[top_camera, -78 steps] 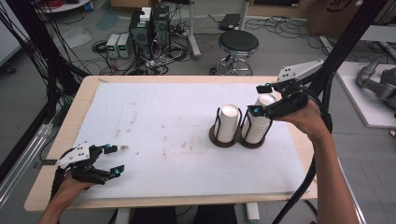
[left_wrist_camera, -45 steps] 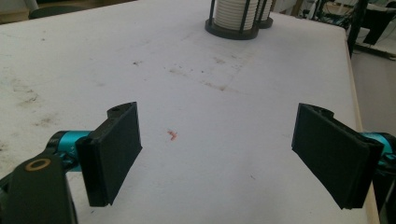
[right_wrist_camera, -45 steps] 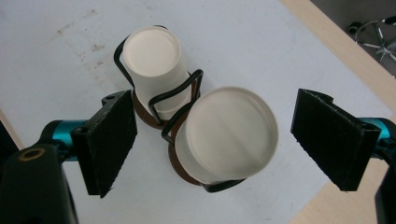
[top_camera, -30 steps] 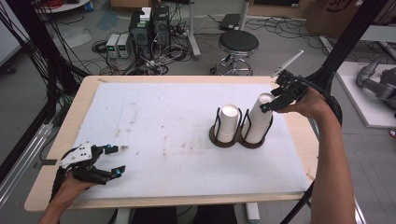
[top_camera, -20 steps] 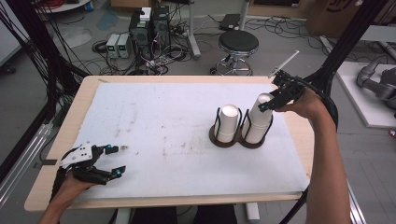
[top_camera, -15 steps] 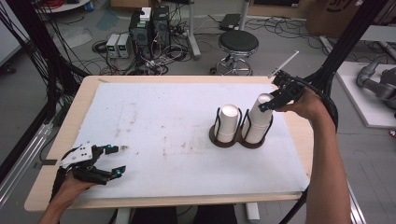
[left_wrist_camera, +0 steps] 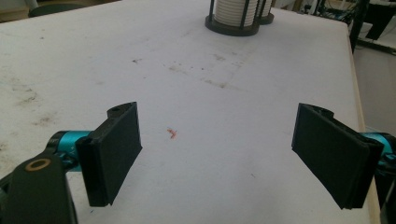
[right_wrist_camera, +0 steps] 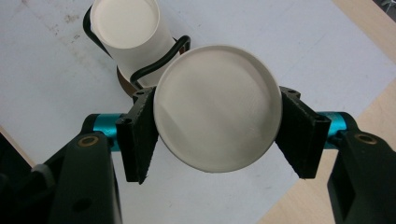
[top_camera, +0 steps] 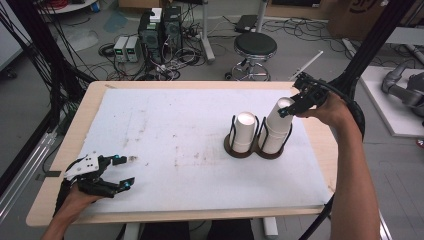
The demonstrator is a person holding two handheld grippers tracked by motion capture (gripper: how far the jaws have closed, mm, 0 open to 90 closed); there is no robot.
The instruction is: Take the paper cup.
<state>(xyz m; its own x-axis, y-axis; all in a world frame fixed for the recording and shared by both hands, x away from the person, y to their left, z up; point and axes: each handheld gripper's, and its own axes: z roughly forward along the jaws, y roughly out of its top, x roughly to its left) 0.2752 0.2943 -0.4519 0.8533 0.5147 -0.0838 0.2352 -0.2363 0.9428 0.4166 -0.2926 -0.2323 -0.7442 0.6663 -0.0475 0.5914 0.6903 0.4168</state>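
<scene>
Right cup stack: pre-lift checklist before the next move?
1. Right gripper grip: its jaws have just been closing and now press both sides of the top cup. ok.
2. Grip centred: the cup sits midway between the pads. ok.
3. Single cup separated from the right cup stack: seam hidden. cannot tell.
4. Holder steady: flat on the white mat, nothing holding it down. cannot tell.
5. Neighbouring stack: upright in its own ring, apart from the right gripper. ok.
6. Left gripper: open, resting low near the table's near left corner, far from the holder. ok.
</scene>
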